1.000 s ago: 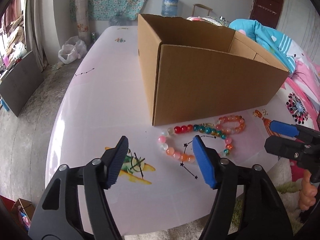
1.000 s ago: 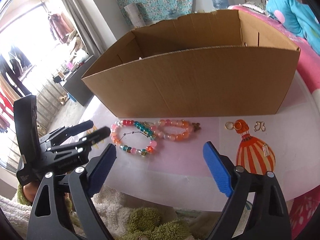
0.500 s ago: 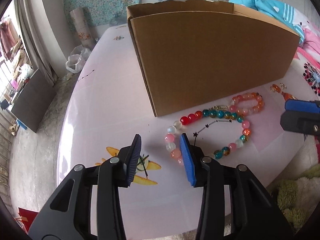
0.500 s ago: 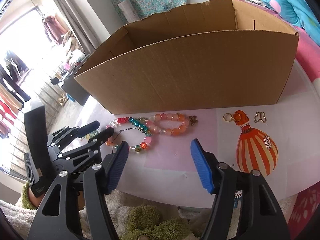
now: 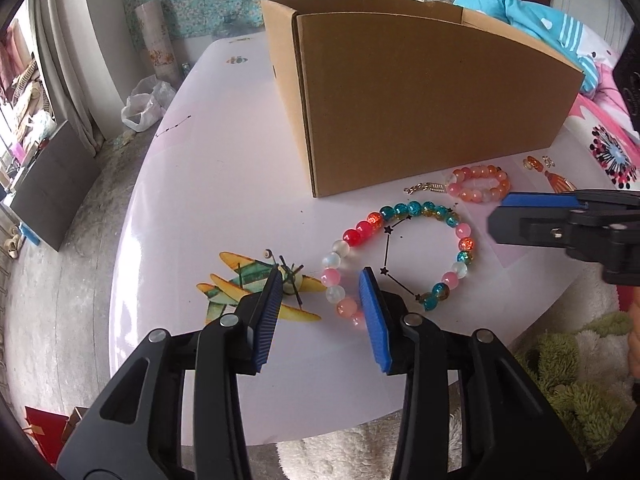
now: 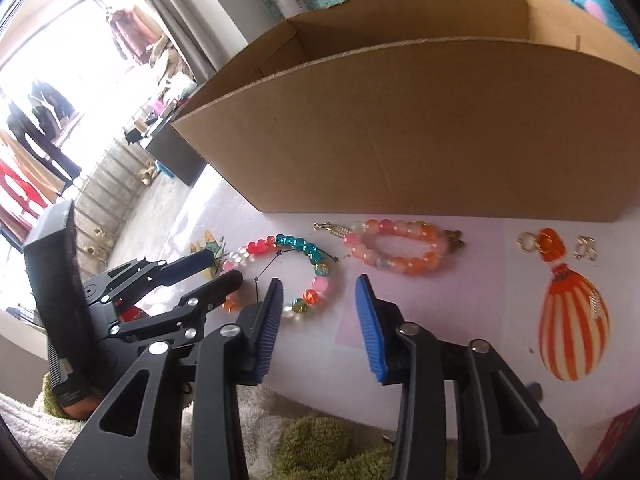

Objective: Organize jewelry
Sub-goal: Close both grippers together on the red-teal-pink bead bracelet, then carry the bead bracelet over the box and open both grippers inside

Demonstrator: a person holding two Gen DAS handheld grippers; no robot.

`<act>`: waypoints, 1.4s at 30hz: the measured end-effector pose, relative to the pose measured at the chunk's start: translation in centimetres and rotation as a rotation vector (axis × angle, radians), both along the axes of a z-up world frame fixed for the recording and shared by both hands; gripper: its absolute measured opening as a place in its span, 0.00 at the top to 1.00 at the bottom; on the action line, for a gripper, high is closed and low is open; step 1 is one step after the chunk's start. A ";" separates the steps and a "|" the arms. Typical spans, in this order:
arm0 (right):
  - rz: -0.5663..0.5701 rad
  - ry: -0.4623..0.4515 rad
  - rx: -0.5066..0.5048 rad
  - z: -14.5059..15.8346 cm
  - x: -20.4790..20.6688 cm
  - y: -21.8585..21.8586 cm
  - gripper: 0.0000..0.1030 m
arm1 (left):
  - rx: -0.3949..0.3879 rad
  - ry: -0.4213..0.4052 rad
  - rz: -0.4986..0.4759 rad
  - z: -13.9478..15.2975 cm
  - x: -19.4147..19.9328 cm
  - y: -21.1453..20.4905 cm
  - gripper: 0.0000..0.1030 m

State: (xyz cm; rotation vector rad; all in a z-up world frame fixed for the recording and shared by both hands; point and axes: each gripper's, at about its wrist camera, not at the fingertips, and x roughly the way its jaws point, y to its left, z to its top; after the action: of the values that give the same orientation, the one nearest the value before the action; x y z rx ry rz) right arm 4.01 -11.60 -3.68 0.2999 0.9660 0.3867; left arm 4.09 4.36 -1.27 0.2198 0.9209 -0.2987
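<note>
Left wrist view: my left gripper [image 5: 320, 300] hangs low over the glossy pale pink table [image 5: 208, 184], its blue ribbed pads partly apart, and the near arc of the large multicoloured glass-bead bracelet [image 5: 400, 248] sits in the gap between them; a few pink and white beads lie just inside my right pad, but I cannot tell whether either pad touches them, and nothing is clamped. That bracelet lies flat as an open ring in front of the near corner of the open brown cardboard box [image 5: 420, 96], over a printed black star-line figure. Beyond it, close to the box wall, lies the smaller orange and pink bead bracelet [image 5: 478, 184] with a short gold chain [image 5: 424, 189] trailing from it. A painted yellow-green insect picture [image 5: 256, 292] is on the table beside my left pad. In the right wrist view, my right gripper [image 6: 318, 300] is closing, its pads half apart above bare tabletop just beside the big bracelet's right side, with no bead between them. Further right lie a small gold ring charm [image 6: 528, 242] and a gold clasp [image 6: 585, 249] near a printed orange-striped balloon [image 6: 572, 320].
</note>
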 end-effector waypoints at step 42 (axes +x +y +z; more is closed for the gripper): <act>0.048 -0.275 -0.131 6.5 -1.4 3.3 0.90 | -0.105 -0.230 -0.116 9.4 -2.7 -0.2 0.92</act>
State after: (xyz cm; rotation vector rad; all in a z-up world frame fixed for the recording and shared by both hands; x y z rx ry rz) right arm 2.59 -8.31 2.85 0.1005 0.7252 0.3954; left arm 1.35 4.19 8.08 0.2061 0.6643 -0.4191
